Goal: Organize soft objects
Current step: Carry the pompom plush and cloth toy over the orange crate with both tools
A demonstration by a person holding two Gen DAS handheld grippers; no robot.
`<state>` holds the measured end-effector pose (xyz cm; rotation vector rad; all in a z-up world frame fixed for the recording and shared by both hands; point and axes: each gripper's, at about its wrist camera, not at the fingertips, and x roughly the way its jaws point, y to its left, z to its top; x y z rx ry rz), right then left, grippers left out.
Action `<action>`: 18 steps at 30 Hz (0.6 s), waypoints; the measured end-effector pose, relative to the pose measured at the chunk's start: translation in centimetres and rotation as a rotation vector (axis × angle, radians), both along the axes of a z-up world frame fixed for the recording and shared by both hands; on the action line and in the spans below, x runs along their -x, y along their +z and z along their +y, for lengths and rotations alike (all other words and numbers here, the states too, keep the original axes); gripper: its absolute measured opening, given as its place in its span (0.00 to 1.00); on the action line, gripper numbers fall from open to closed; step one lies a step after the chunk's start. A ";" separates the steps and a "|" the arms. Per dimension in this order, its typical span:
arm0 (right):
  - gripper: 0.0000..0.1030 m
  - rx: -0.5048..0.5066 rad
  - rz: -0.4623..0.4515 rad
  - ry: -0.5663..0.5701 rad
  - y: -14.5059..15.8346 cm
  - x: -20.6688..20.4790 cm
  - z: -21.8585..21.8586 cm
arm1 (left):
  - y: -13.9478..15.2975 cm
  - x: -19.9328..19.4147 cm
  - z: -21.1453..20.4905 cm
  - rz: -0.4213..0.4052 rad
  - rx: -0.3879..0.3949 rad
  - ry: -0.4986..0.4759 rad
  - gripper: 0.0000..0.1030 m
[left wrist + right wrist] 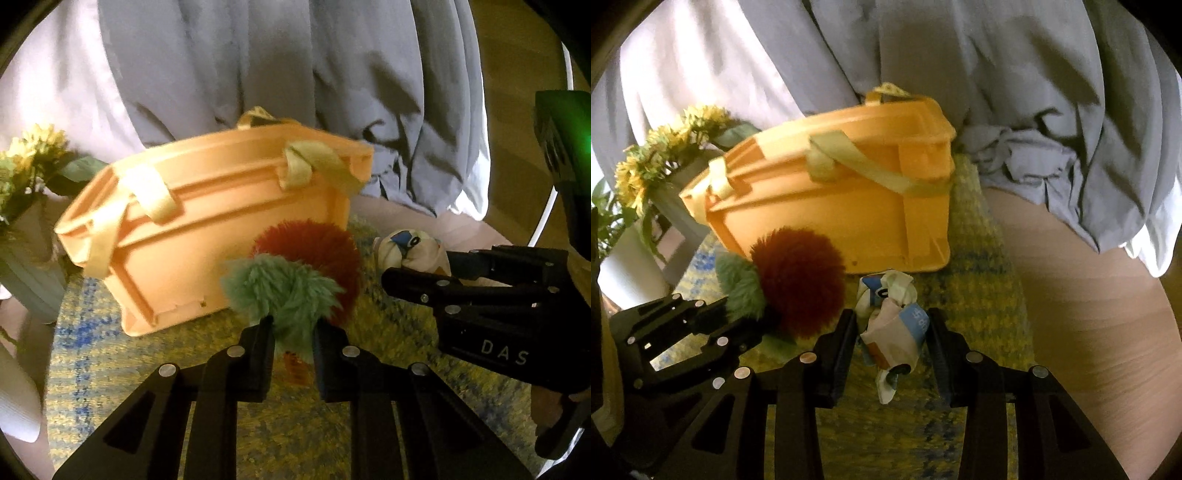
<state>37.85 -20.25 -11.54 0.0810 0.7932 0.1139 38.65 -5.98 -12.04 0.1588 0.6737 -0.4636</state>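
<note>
An orange plastic bin [207,236] with pale fabric handles stands on a yellow-blue rug [295,435]; it also shows in the right wrist view [849,199]. My left gripper [293,332] is shut on a green fluffy toy [284,291], in front of a red fluffy ball [314,243]. My right gripper [892,332] is closed around a white, blue and pink soft cloth toy [894,328], held just in front of the bin. The right gripper shows in the left wrist view [413,277], and the left gripper shows in the right wrist view [738,314].
Yellow artificial flowers [665,155] in a pale vase [33,258] stand left of the bin. Grey-white draped cloth [295,74] hangs behind the bin. Bare wooden floor [1089,314] lies right of the rug.
</note>
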 end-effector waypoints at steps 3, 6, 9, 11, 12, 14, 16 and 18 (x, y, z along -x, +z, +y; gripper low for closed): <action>0.38 -0.002 -0.031 0.009 1.1 0.3 0.4 | 1.1 0.5 0.7 -0.026 0.022 0.016 0.18; 0.38 -0.004 -0.059 0.016 2.1 0.6 0.8 | 2.2 0.9 1.3 -0.057 0.037 0.032 0.18; 0.38 -0.011 -0.086 0.019 3.0 0.9 1.0 | 3.4 1.2 1.7 -0.087 0.055 0.052 0.18; 0.38 -0.017 -0.104 0.020 3.6 1.1 1.3 | 4.2 1.4 2.1 -0.108 0.070 0.064 0.18; 0.38 -0.020 -0.114 0.022 4.0 1.1 1.4 | 4.6 1.5 2.2 -0.119 0.074 0.070 0.18; 0.38 -0.021 -0.130 0.024 4.5 1.3 1.6 | 5.2 1.7 2.5 -0.138 0.081 0.077 0.18; 0.38 -0.023 -0.146 0.027 5.0 1.5 1.8 | 5.8 1.8 2.7 -0.156 0.091 0.089 0.18; 0.38 -0.028 -0.162 0.029 5.5 1.6 2.0 | 6.3 1.9 3.1 -0.169 0.101 0.097 0.18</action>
